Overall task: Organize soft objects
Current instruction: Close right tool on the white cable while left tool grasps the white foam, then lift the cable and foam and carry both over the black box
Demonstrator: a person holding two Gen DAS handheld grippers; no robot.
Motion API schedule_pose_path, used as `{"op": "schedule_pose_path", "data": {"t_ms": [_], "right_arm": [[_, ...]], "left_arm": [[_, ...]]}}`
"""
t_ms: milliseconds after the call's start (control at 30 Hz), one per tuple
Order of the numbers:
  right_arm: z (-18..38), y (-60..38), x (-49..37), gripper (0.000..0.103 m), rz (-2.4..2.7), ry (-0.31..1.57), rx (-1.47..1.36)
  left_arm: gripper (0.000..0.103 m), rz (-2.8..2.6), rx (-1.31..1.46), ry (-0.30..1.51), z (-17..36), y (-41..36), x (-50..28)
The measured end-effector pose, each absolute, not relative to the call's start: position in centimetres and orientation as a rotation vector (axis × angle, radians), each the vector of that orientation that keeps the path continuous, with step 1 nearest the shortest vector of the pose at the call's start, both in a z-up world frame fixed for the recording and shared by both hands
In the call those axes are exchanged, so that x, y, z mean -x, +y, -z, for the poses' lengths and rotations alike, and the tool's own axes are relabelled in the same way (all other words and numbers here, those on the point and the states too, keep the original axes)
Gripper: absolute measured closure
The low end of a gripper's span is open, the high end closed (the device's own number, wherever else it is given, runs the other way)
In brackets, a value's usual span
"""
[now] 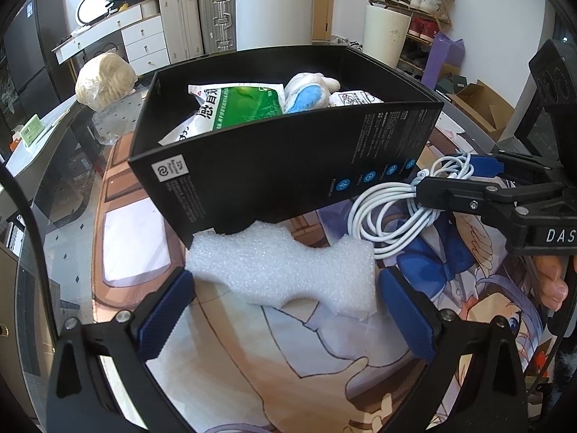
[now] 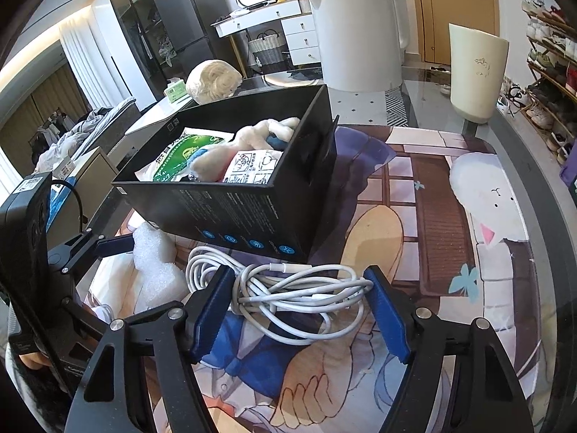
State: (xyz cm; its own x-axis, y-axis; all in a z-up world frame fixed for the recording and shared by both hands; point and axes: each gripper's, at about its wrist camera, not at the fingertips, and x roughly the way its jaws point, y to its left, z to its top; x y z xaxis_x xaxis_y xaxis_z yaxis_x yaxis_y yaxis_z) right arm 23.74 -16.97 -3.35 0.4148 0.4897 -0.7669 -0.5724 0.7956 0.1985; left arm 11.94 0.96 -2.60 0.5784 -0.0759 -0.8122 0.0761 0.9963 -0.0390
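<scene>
A black box (image 1: 274,166) (image 2: 252,213) stands on the printed mat and holds a green-and-white packet (image 1: 238,108) (image 2: 176,158), a white-and-blue plush toy (image 1: 310,93) (image 2: 252,140) and a white packet (image 2: 249,169). A white foam piece (image 1: 288,270) (image 2: 151,263) lies on the mat against the box front. My left gripper (image 1: 285,306) is open, its pads on either side of the foam. A coiled white cable (image 1: 389,213) (image 2: 288,292) lies right of the foam. My right gripper (image 2: 299,310) (image 1: 450,176) is open around the cable.
A white kettle (image 2: 357,25) and a white cup (image 2: 476,72) stand behind the box on the glass table. A bagged ball of pale yarn (image 1: 104,79) (image 2: 212,79) sits at the far left. The printed mat (image 2: 450,216) extends to the right.
</scene>
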Motion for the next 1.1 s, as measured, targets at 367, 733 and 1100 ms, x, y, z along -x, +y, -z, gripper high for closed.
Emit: {"op": "schedule_pose_path", "data": {"t_ms": [367, 733, 1100], "right_arm": [[3.1, -17.2, -23.9, 0.030, -0.675, 0.915, 0.111], [2.4, -17.7, -23.5, 0.030, -0.702, 0.898, 0.104], [1.5, -17.7, -22.9, 0.030, -0.725, 0.861, 0.110]], "left_arm": [[0.015, 0.114, -0.005, 0.914, 2.1, 1.0, -11.5], [0.015, 0.116, -0.005, 0.861, 1.4, 1.3, -9.9], [0.015, 0.087, 0.031, 0.800, 0.5, 2.4, -8.5]]}}
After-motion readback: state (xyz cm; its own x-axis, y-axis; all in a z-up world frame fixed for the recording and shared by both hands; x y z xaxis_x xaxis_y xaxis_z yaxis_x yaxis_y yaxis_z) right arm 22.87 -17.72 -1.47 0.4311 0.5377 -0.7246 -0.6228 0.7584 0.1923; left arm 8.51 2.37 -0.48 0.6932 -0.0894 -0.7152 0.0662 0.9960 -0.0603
